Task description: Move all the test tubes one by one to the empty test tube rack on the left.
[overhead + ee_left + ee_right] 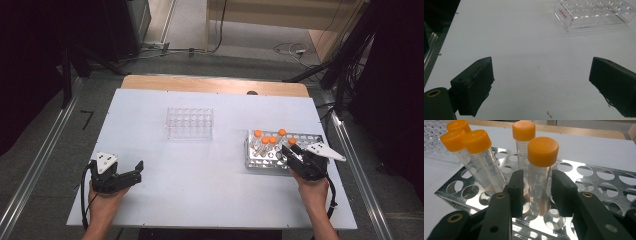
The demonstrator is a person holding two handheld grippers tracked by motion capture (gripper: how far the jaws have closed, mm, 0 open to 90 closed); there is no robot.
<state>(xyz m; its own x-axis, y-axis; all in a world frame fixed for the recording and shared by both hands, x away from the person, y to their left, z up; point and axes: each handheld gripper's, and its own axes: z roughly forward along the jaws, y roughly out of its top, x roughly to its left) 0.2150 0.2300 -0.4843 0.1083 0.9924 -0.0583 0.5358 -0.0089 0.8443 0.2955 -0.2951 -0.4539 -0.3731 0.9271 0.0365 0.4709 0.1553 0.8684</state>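
Note:
A shiny perforated metal rack at the right of the white table holds several clear tubes with orange caps. In the right gripper view, my right gripper straddles the nearest tube, which stands upright in the rack. The jaws stand close on either side of its body, with a thin gap showing on the left. In the high view, the right gripper sits at the rack's near right corner. My left gripper rests open over bare table at the near left, holding nothing.
An empty clear plastic rack lies at mid-table, ahead of the left gripper. The white table ends in a wooden strip at the far edge. Metal rails run along both sides, and cables lie on the floor beyond.

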